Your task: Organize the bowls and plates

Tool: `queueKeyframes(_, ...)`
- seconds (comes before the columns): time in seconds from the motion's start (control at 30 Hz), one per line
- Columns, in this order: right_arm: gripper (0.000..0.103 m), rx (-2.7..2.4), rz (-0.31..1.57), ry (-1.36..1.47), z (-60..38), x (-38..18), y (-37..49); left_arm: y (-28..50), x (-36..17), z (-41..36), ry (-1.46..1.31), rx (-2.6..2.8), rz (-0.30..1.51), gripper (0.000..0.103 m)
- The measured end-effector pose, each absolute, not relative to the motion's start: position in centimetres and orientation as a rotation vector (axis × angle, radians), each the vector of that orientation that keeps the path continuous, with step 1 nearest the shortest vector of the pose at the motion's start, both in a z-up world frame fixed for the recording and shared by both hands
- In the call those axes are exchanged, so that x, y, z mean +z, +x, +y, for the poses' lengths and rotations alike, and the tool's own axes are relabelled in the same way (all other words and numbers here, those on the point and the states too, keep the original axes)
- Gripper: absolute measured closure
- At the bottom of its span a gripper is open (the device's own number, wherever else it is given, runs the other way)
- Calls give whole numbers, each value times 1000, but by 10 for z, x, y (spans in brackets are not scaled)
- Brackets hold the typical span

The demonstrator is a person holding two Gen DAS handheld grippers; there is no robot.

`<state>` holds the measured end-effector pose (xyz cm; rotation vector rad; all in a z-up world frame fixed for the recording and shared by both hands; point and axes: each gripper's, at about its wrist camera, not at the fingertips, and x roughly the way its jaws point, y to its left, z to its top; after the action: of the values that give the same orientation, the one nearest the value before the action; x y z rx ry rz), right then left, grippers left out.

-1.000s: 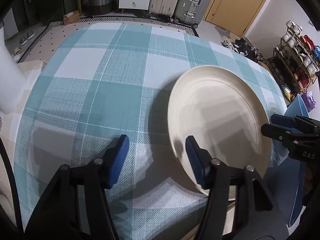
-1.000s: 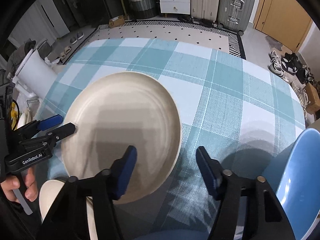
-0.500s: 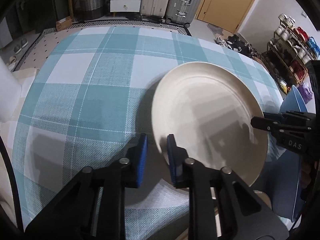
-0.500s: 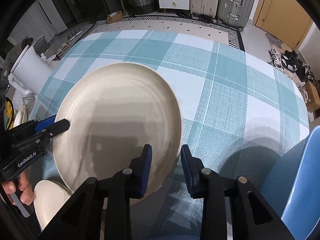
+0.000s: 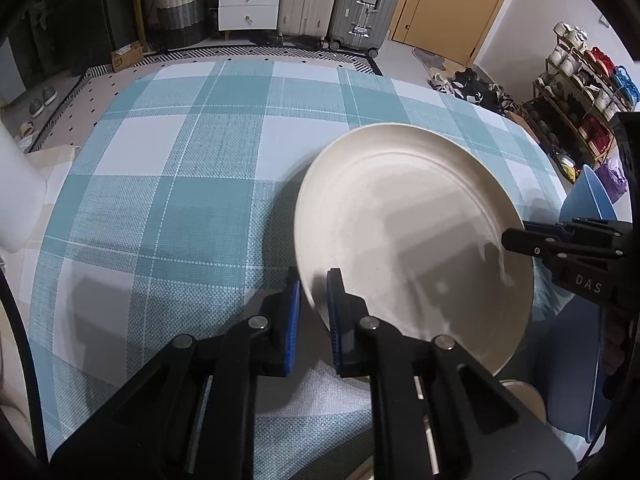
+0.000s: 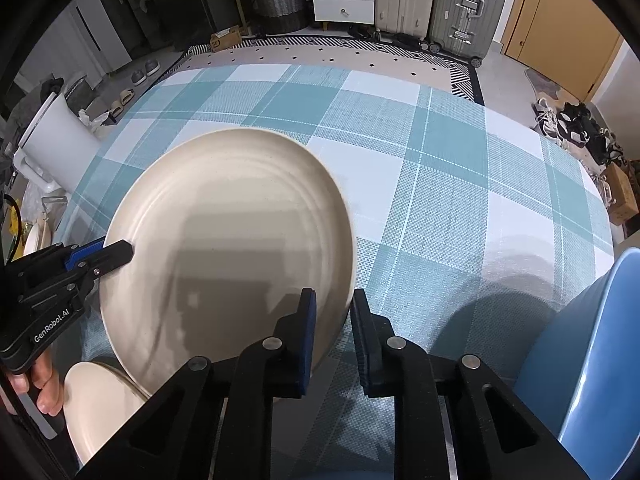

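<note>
Both my tongs clenched on the cream plate (image 5: 408, 232), left gripper (image 5: 313, 292) and right gripper (image 6: 333, 312) on opposite rims to share its weight, plate tilted above the checked tablecloth (image 5: 168, 184), a second plate (image 6: 100, 400) nearer than it, suitcases (image 6: 436, 0) far beyond.

2 grippers (image 5: 310, 312) (image 6: 332, 332), 2 plates (image 6: 224, 240) (image 6: 96, 400), 1 chair (image 6: 592, 340)

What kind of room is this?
Probably a lived-in home, near the entry: a table with a checked cloth and cream plate, suitcases by a wooden door, and a shoe rack.
</note>
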<state>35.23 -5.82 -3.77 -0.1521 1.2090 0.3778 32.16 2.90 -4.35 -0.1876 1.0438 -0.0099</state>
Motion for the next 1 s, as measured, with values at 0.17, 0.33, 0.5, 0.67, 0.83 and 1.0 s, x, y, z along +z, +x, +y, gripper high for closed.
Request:
queueKeyframes(0.17, 85, 376, 1203, -148, -59, -37, 351, 319, -39, 29, -184, -9, 1030, 93)
queueKeyframes(0.33, 85, 379, 1192, -144, -59, -34, 350, 314, -34, 30, -183, -1, 1021, 93)
queueKeyframes(0.5, 85, 387, 1175, -140, -59, -28, 347, 309, -28, 32, -185, 6, 1010, 93)
queueKeyframes(0.67, 85, 394, 1151, -131, -56, -20, 344, 302, -18, 35, -191, 17, 990, 93)
queueKeyframes(0.83, 85, 405, 1126, -125, -55, -10, 340, 295, -8, 36, -192, 24, 970, 93)
queueKeyframes(1.0, 85, 407, 1101, -127, -52, -1, 336, 287, 2, 38, -195, 30, 953, 93)
